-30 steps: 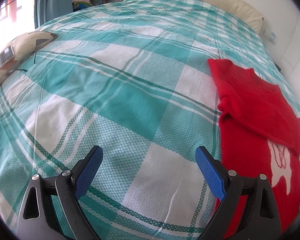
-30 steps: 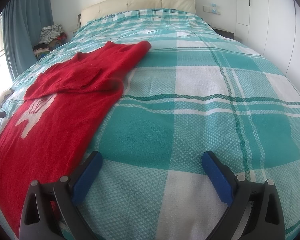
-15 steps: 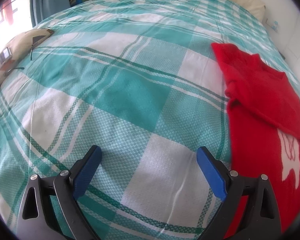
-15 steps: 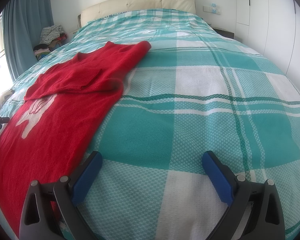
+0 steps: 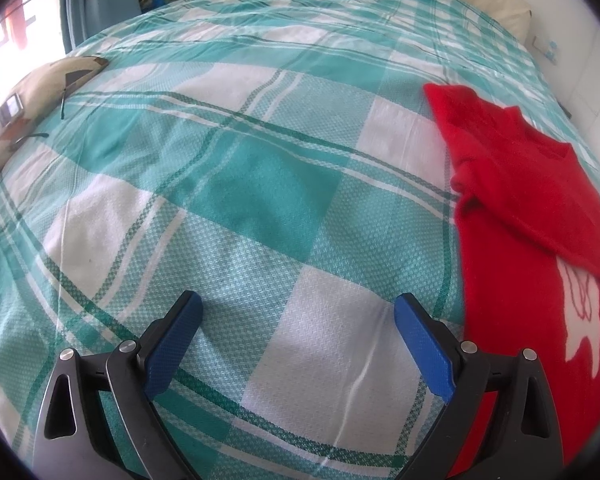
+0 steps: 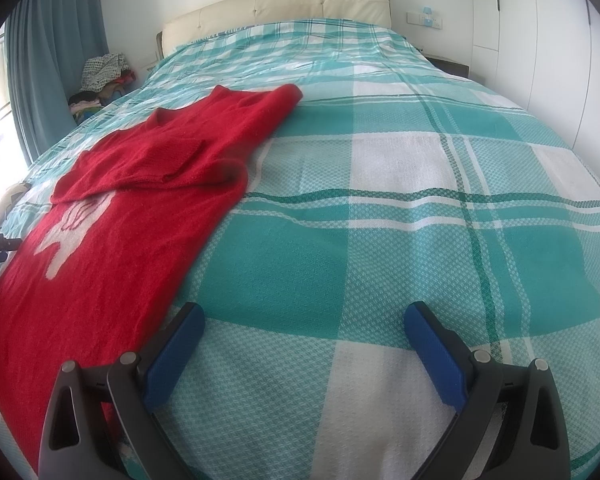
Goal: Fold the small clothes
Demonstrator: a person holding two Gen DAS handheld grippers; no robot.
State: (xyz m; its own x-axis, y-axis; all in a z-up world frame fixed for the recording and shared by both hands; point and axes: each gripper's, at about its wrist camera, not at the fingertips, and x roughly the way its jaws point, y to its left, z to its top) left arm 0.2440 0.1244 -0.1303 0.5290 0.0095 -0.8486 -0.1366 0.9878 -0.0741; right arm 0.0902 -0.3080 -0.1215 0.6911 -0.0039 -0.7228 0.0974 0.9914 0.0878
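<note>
A small red knit sweater [image 6: 132, 216] with a white figure on its front lies flat on the teal and white checked bedspread [image 6: 380, 208]. Both its sleeves are folded in across the chest. In the left wrist view the sweater [image 5: 528, 240] lies at the right edge. My left gripper [image 5: 298, 312] is open and empty, low over bare bedspread [image 5: 220, 184] left of the sweater's lower edge. My right gripper [image 6: 304, 320] is open and empty, low over the bedspread just right of the sweater's lower edge.
A patterned cushion [image 5: 28, 96] with a small device on it lies at the bed's left side. A pile of clothes [image 6: 100, 80] sits by the blue curtain [image 6: 48, 60]. The cream headboard [image 6: 276, 8] is at the far end. White wardrobe doors [image 6: 540, 32] stand on the right.
My left gripper has shifted a little left and forward, so the sweater sits further toward the right edge of its view. My right gripper has barely moved.
</note>
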